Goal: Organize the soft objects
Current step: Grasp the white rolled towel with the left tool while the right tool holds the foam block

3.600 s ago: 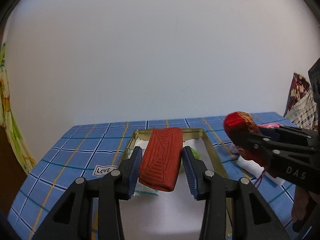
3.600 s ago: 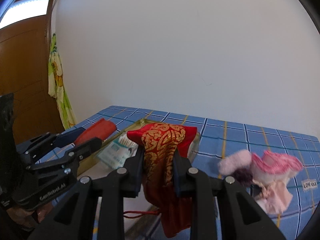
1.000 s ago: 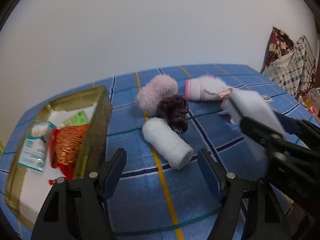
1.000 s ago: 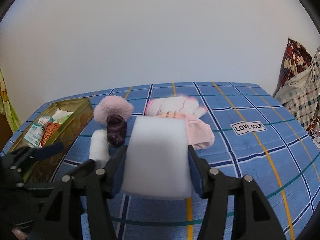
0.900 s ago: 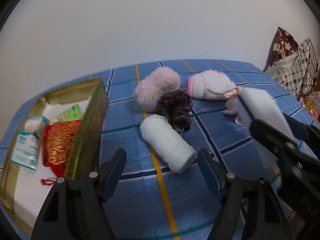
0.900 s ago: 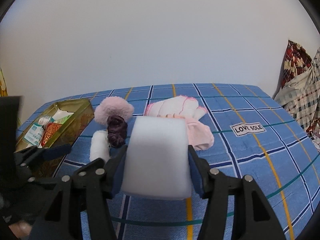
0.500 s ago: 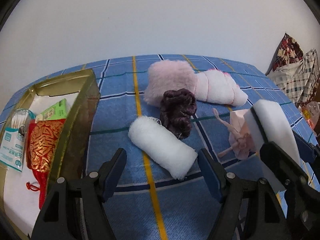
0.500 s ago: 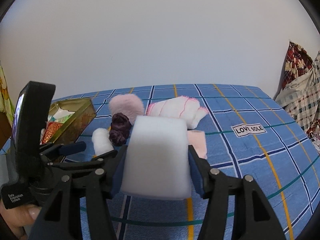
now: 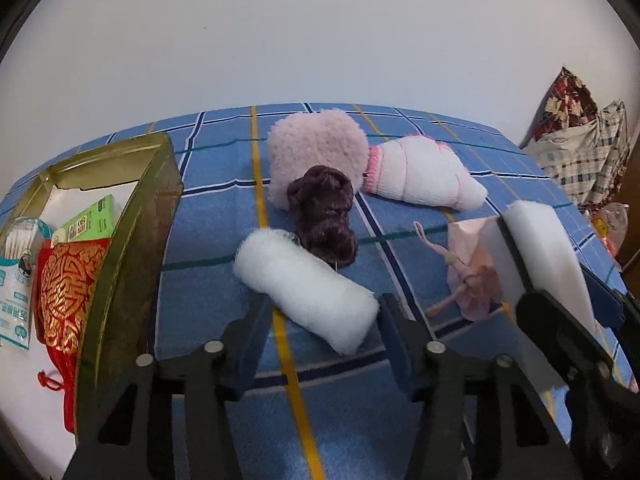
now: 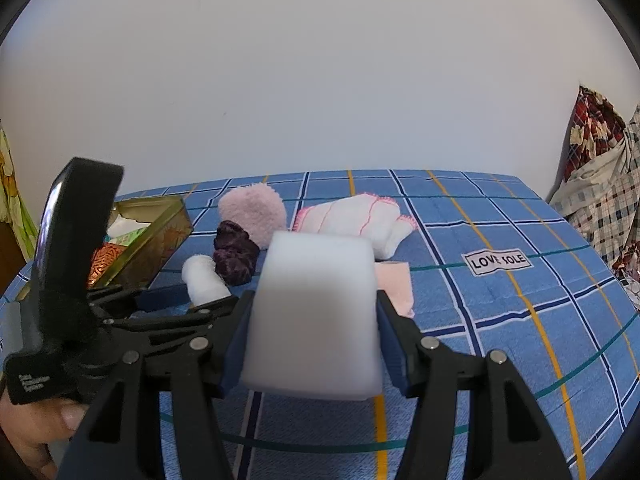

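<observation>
Left gripper (image 9: 322, 316) closing around white roll (image 9: 305, 288); right gripper (image 10: 312, 320) clamped on white sponge block (image 10: 316, 316), above blue checked cloth (image 10: 500, 320), pale wall (image 10: 320, 80) behind.

A white patch (image 10: 497, 263) on the blue checked cloth (image 10: 520, 320), right of the soft things, reads "LOVE SOLE". Print on the left gripper's black housing (image 10: 34, 382) is too blurred to read; pack (image 9: 16, 300) in the tin likewise.

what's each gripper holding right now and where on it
Right gripper: white sponge block, by its sides. Left gripper: closing around the white roll, not yet gripped.
</observation>
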`<state>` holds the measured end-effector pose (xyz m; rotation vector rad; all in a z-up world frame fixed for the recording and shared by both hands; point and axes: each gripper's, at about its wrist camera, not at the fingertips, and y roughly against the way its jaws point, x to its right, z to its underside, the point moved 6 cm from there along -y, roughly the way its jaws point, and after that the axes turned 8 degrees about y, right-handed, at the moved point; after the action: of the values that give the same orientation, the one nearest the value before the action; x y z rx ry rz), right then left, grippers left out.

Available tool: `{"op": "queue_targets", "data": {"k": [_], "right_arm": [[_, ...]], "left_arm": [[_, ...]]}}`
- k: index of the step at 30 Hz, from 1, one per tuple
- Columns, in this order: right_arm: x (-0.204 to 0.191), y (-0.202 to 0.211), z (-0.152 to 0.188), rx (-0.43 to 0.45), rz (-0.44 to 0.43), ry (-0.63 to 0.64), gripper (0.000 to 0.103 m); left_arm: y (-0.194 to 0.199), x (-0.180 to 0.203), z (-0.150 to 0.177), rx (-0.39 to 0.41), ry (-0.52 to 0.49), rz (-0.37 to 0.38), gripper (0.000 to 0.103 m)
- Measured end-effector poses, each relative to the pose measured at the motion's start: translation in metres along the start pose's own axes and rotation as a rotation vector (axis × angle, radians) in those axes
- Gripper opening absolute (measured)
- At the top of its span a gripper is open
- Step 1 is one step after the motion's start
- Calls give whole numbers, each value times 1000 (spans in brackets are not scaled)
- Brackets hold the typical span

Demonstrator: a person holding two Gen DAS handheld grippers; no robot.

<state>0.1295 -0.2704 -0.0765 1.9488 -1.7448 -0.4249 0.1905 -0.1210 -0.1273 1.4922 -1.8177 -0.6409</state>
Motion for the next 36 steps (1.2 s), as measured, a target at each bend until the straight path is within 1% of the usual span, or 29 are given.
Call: {"op": "queue_targets", "data": {"k": [2,4,6,9,10,11,12,14,17,19,21,22,23,26,31,36], "right_arm": [[0,0,0,1,0,-1,58],[-1,1,0,1,-1,0,58],[-2,2,-1,2,1,2,58],[-2,2,-1,2,2,4,58],[-2,2,-1,3,3,4,58],[-2,2,-1,3,3,3,58],[-2,2,-1,3,3,3,58],[0,2,-1,1,3,-5,58],[1,2,-2,5,13,-3,58],[1,3,-2,8,15,-1,58],[1,3,-2,6,12,-2,58],[1,3,-2,5,11,-4,58],[1,2,-2,5,10,-5,58],[1,2,-2,5,10,-4,58],[0,5,-2,13,15,-5,58],[-1,7,-3,25,18,2,58]], "left_arm": [[5,0,5,-3,-11,11,45],[9,-1,12,-9,-27,-8,42],[14,-2,15,3,-31,-20,42],[21,1,10,47,-45,-46,42],[20,3,7,51,-41,-41,44],[19,5,4,53,-34,-30,49],[17,6,1,55,-29,-33,50],[10,6,-5,59,-18,-56,56],[-2,6,-9,34,-4,-58,57],[-9,5,-10,21,-13,-94,57],[-13,0,-10,1,13,-71,57],[-13,-3,-10,0,21,-74,56],[-14,-4,-10,-1,22,-71,49],[-11,-7,-7,-2,21,-76,40],[3,-17,3,8,36,-41,37],[22,-26,10,56,41,-4,37]]}}
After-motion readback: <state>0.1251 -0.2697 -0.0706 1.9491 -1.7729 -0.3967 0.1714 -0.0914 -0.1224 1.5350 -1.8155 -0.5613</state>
